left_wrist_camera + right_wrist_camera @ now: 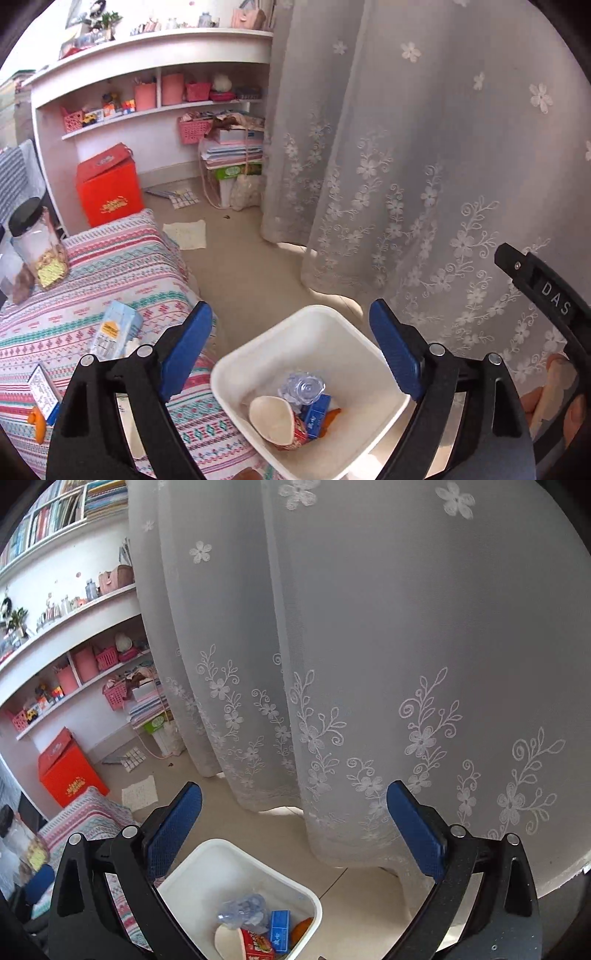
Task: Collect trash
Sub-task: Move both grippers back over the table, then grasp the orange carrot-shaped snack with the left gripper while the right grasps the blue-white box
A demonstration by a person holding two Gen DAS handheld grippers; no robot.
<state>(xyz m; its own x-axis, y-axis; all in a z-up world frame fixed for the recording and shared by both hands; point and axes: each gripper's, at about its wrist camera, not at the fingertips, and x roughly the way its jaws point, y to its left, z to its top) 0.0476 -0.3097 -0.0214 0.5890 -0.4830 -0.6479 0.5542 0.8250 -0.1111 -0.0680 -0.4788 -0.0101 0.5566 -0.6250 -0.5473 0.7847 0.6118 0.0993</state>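
Observation:
A white square bin (354,339) stands on the floor beside the bed. It holds a crushed clear bottle (301,389), a paper cup (275,421), a blue box (314,413) and orange peel. My left gripper (291,325) is open and empty, above the bin. On the patterned bedspread (110,266) lie a light-blue carton (114,330), a small white box (42,391) and an orange scrap (37,424). My right gripper (295,805) is open and empty, above the bin (184,875) and facing the curtain. The right gripper also shows at the right edge of the left wrist view.
A lace curtain (424,147) hangs to the floor right of the bin. A clear jar with a black lid (37,243) stands on the bed. A red box (109,184), a paper sheet (186,234) and stacked items lie on the floor below pink shelves (159,107).

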